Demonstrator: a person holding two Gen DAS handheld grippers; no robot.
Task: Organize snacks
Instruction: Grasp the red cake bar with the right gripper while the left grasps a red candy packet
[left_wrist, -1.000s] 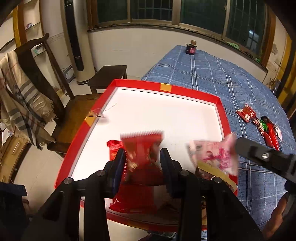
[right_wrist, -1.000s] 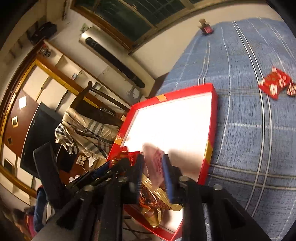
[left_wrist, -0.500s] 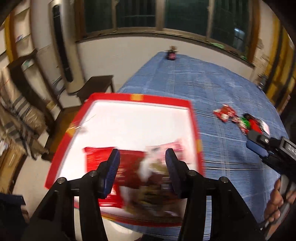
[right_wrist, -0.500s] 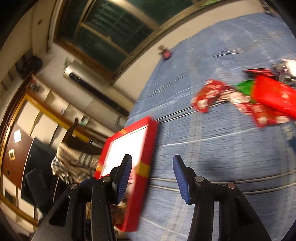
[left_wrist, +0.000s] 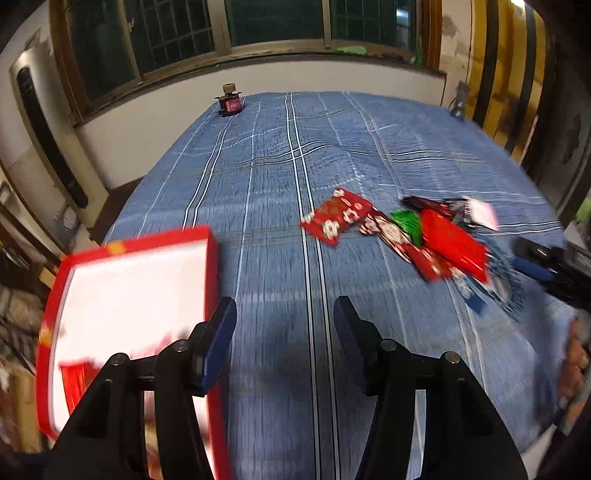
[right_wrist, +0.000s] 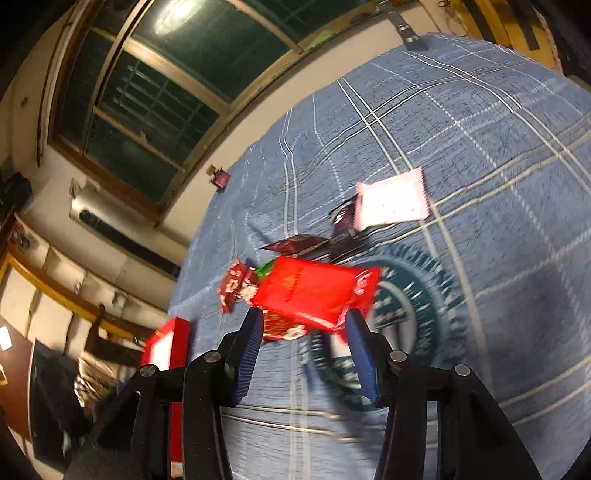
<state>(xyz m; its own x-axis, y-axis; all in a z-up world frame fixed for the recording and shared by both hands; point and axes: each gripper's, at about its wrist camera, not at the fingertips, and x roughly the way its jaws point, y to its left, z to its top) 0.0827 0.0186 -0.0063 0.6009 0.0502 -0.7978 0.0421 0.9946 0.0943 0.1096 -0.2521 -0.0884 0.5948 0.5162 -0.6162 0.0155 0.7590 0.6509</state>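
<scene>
Two empty grippers over the blue checked table, with the loose snacks ahead of them.

In the left wrist view the left gripper (left_wrist: 282, 328) is at lower centre, its jaws opening with nothing between them, and the red tray (left_wrist: 212, 280) with white floor lies at the lower left edge. Farther, at centre right, is the pile of snack packets (left_wrist: 402, 232). In the right wrist view the right gripper (right_wrist: 304, 338) has its jaws apart and empty; the big red packet (right_wrist: 310, 291) lies just beyond its tips, and the white packet (right_wrist: 391, 201) farther up.
</scene>
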